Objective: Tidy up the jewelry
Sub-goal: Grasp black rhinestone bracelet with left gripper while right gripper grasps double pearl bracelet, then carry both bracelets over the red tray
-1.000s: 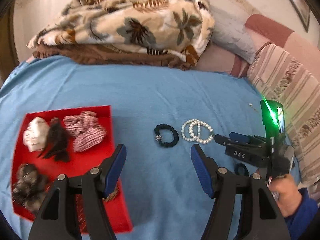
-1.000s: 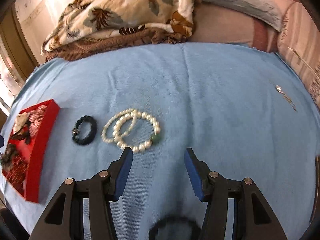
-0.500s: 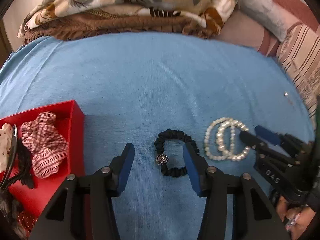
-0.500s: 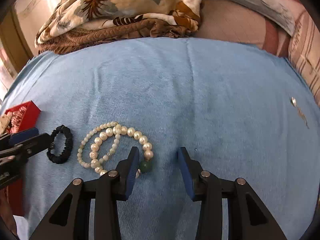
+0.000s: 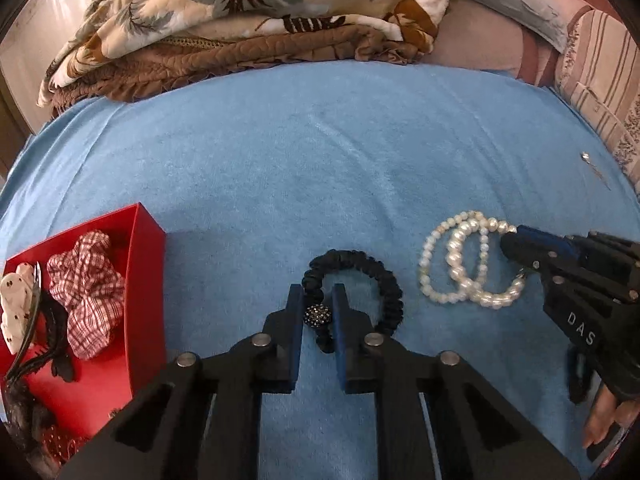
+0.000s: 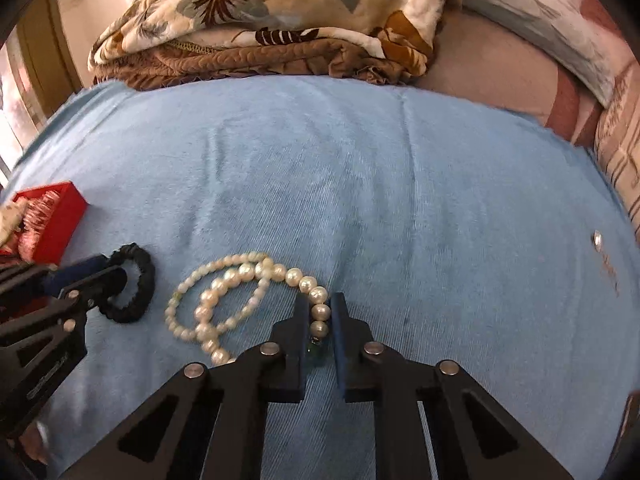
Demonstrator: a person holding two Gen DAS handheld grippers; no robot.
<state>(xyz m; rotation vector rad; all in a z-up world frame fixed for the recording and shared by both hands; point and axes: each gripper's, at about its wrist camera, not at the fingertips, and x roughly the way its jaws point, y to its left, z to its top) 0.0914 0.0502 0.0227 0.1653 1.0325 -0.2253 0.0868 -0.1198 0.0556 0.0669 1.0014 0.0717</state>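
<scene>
A black fabric bracelet (image 5: 386, 280) with a sparkly dark bead lies on the blue bedspread. My left gripper (image 5: 318, 294) points down at it, jaws closing, with the bead and band pinched between the blue pads. To its right lie two overlapping pearl bracelets (image 5: 426, 276). In the right wrist view my right gripper (image 6: 320, 302) has its jaws closing on the larger pearl strand (image 6: 320, 312), near a green bead. The left gripper (image 6: 114, 278) and the black bracelet (image 6: 146, 280) show at that view's left. The right gripper (image 5: 510, 240) reaches in from the right.
A red tray (image 5: 148, 280) at the left holds a checked scrunchie (image 5: 88, 284) and other hair pieces. Folded blankets (image 5: 256, 20) and pillows line the far side of the bed. A small silver item (image 5: 586, 156) lies near the right edge. A person's hand (image 5: 600, 420) holds the right gripper.
Both grippers came down toward the bed and closed. The left one moved from beside the tray to the black bracelet; the right one closed around the pearl strand.
</scene>
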